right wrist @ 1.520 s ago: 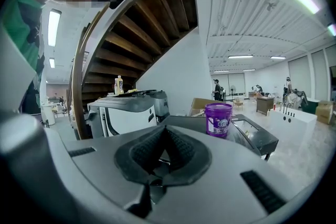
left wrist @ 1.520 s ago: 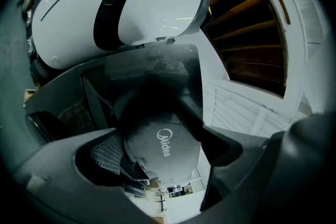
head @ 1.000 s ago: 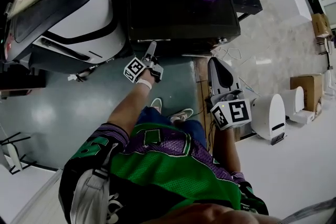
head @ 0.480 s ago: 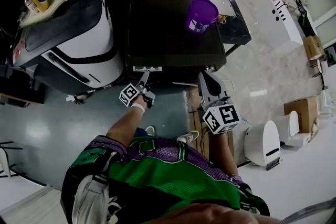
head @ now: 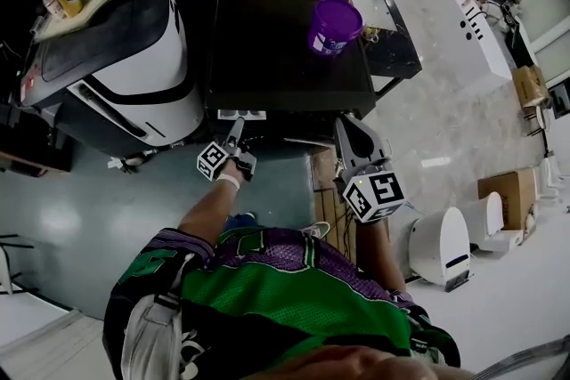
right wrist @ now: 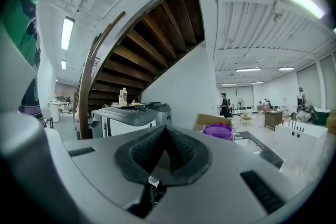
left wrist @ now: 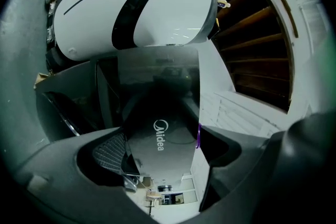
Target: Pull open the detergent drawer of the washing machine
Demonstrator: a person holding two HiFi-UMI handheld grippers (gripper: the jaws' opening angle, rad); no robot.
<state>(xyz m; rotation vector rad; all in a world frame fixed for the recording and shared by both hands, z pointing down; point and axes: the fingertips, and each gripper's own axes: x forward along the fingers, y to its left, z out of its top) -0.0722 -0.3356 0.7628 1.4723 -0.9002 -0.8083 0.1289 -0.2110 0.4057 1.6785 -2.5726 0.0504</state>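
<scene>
The left hand-held gripper is stretched out to the top front edge of the black washing machine, its tips at a light strip there that looks to be the detergent drawer, though the head view is too dark and small to be sure. In the left gripper view the jaws stand wide apart, with a dark panel marked Midea filling the gap between them. I cannot make out whether either pad presses on it. The drawer front sits flush with the machine, not drawn out.

The right hand-held gripper hangs off to the right of the left one, beside the machine's front right corner, touching nothing. Its pads are pressed together with nothing in them. Ahead of it and slightly right, a purple bucket stands on the machine's top. A white and black appliance stands left of the left hand-held gripper.
</scene>
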